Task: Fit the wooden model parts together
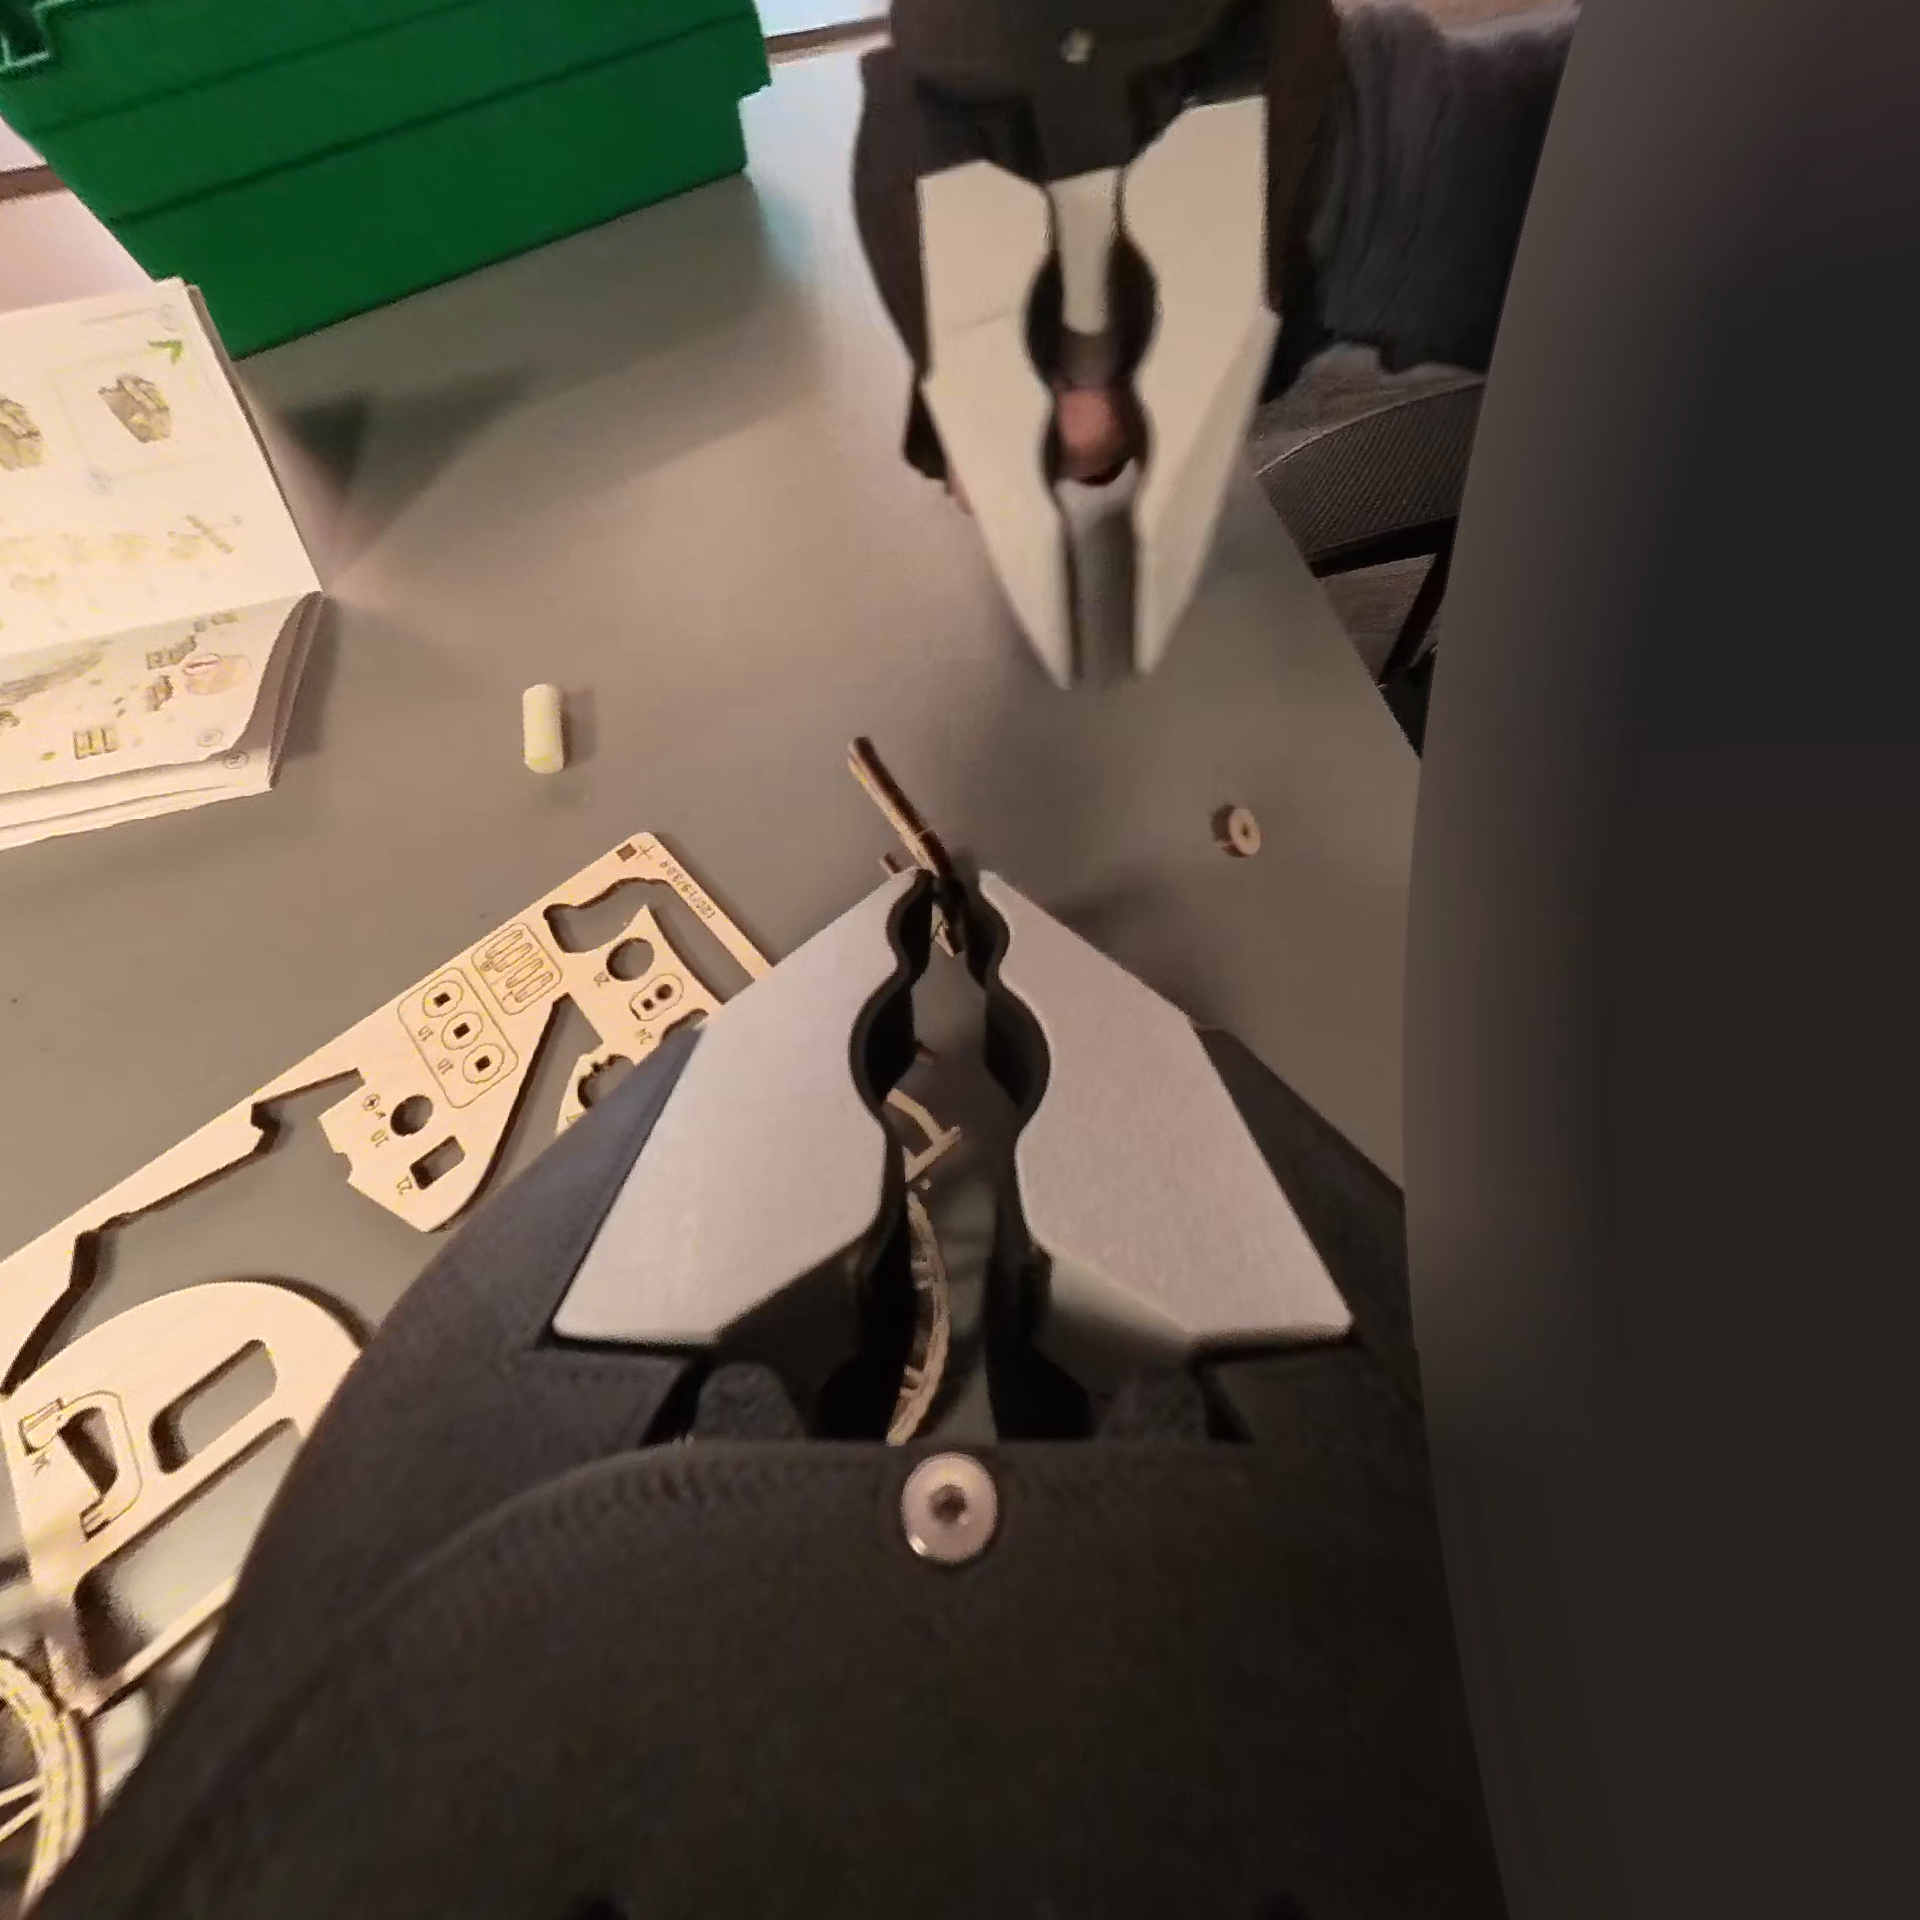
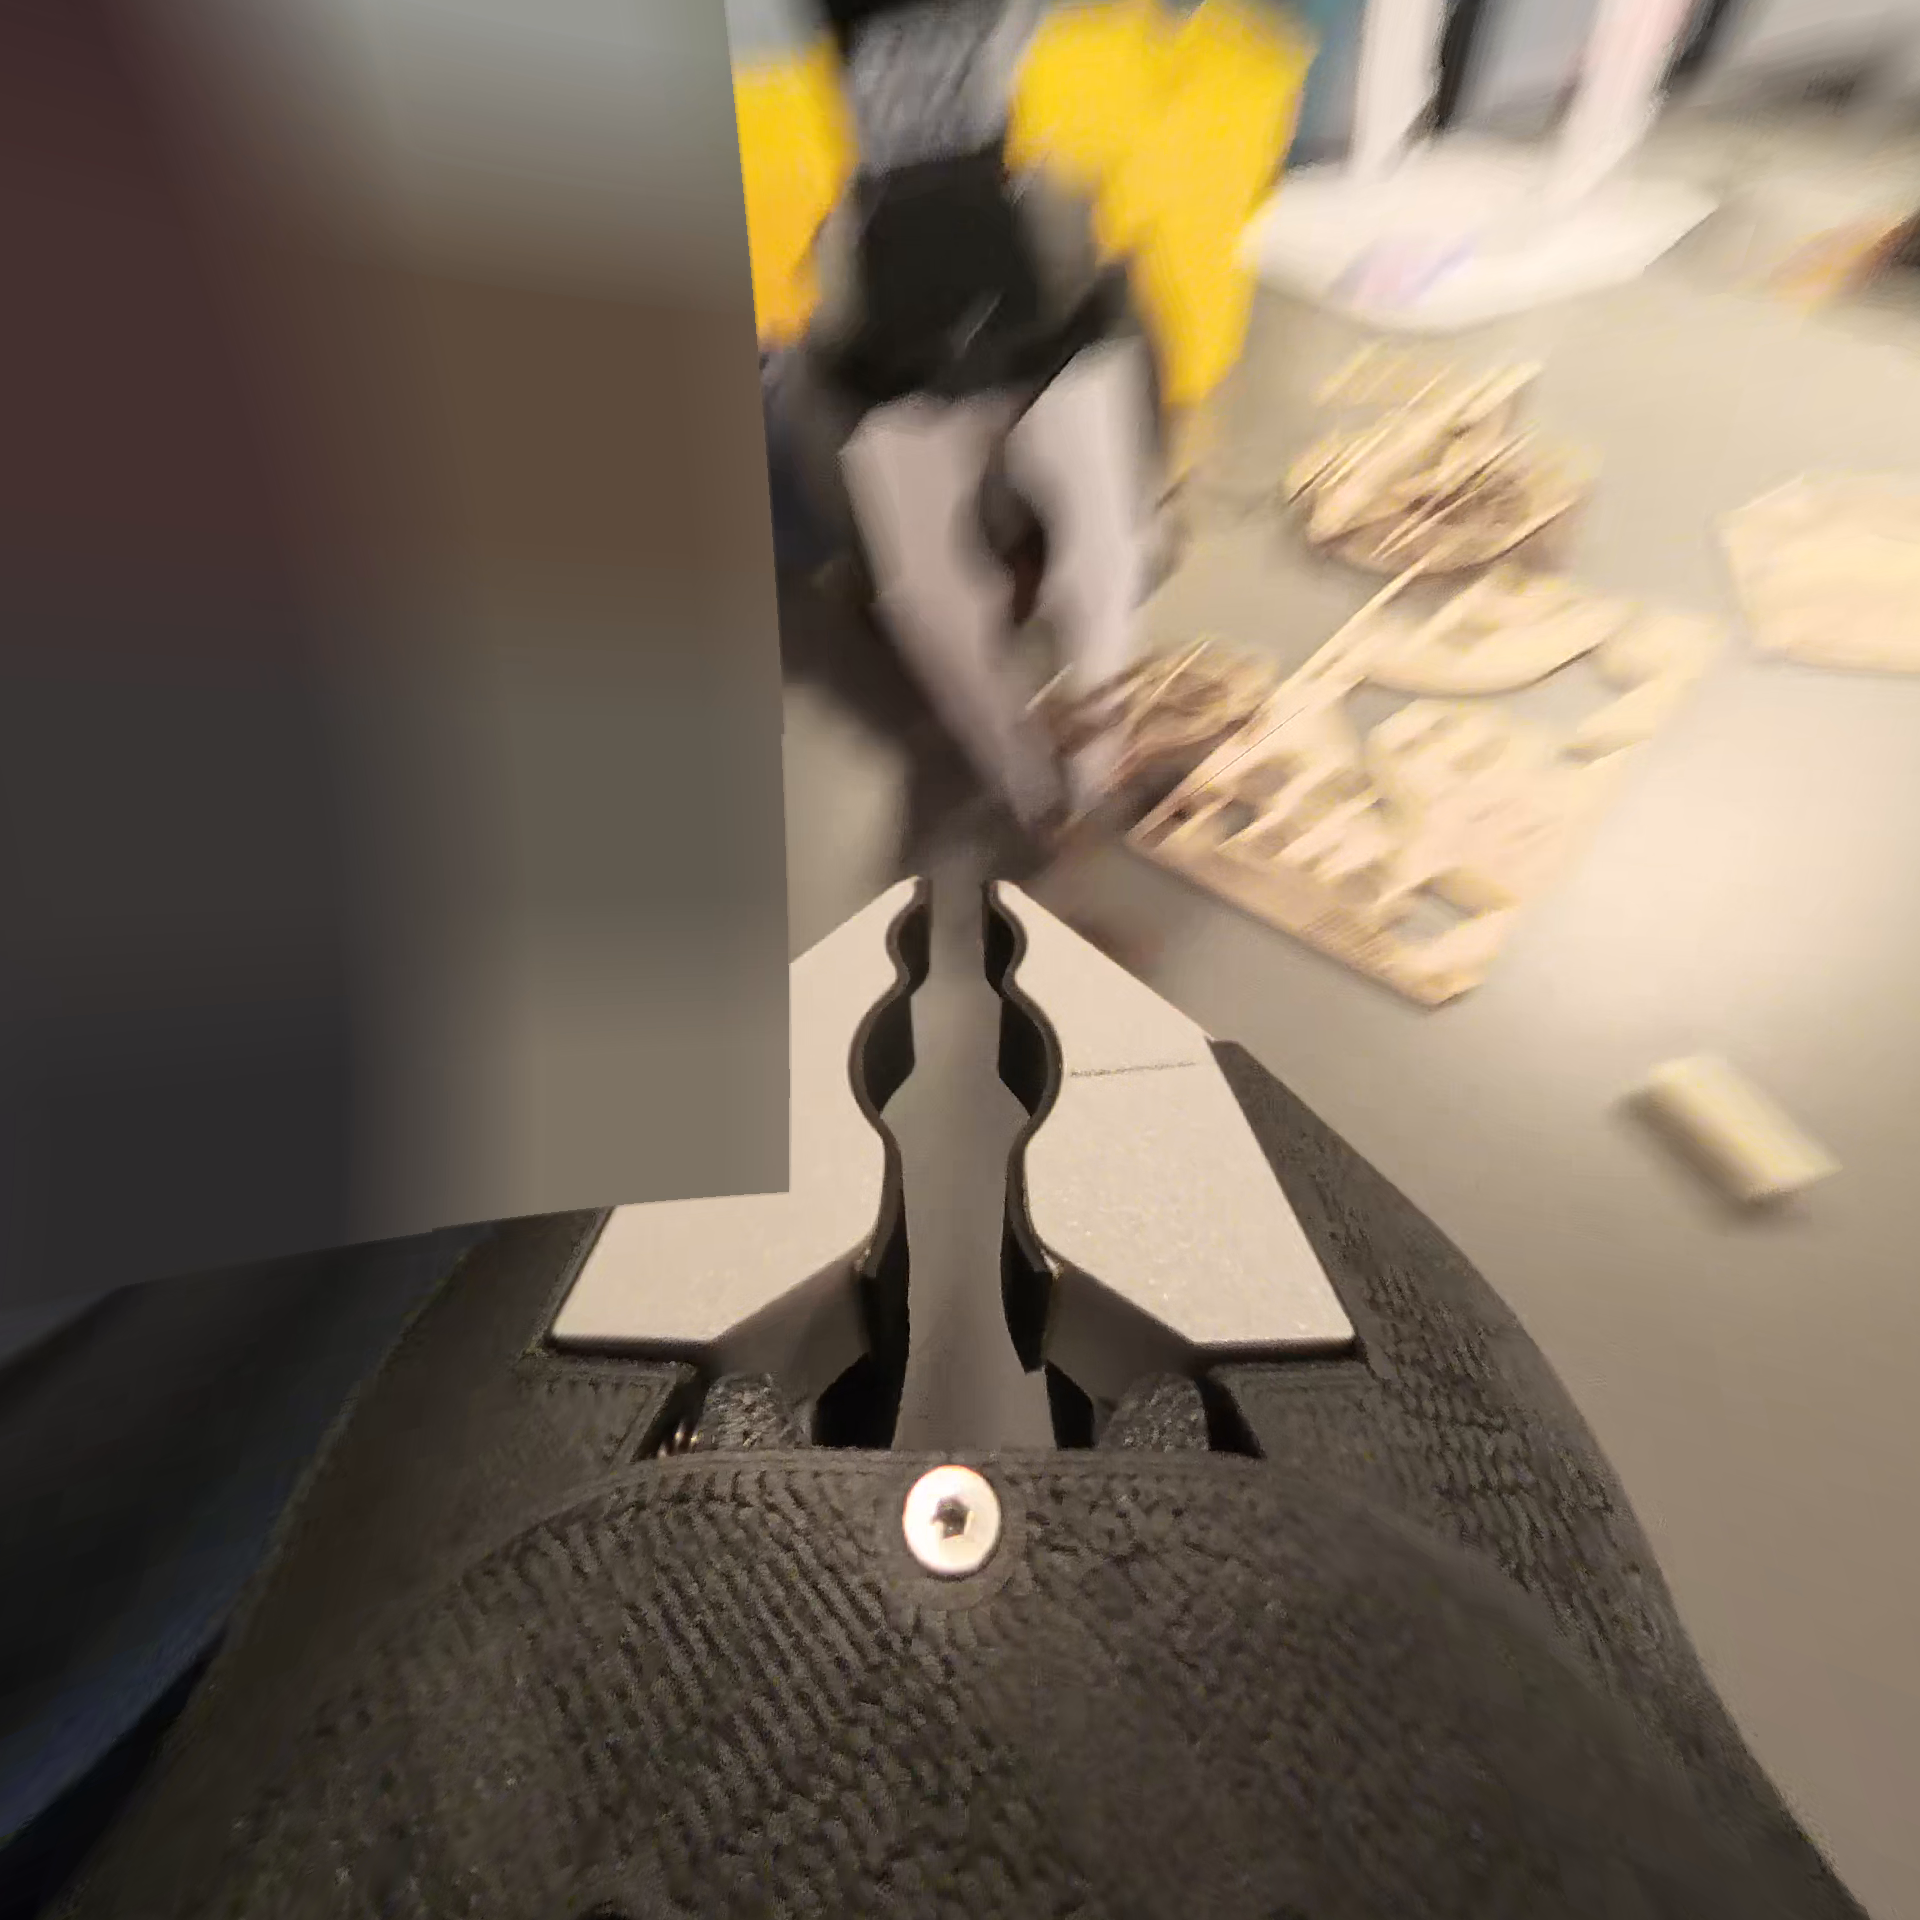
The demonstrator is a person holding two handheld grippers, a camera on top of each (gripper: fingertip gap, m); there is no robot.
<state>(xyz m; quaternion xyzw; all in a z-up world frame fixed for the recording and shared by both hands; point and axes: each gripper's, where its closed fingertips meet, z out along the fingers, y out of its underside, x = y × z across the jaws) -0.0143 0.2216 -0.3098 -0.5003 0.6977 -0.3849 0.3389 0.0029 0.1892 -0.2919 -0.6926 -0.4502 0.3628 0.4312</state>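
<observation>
My left gripper (image 1: 948,883) is shut on a wooden model part; its narrow stem (image 1: 896,805) sticks out past the fingertips and a toothed curved piece (image 1: 928,1299) shows in the gap between the pads. My right gripper (image 1: 1103,665) hangs tips-down over the table just beyond it, its fingers a narrow gap apart and empty. In the blurred right wrist view my right gripper (image 2: 956,888) shows only table through the gap. The left gripper (image 2: 1039,800) is ahead of it, holding the wooden part (image 2: 1132,696).
A laser-cut wooden sheet (image 1: 499,1039) lies to the left, also in the right wrist view (image 2: 1351,831), with more wooden pieces (image 2: 1444,488) behind. An instruction booklet (image 1: 135,582), green boxes (image 1: 395,135), a small white cylinder (image 1: 548,727) and a small wooden ring (image 1: 1234,831) are on the grey table.
</observation>
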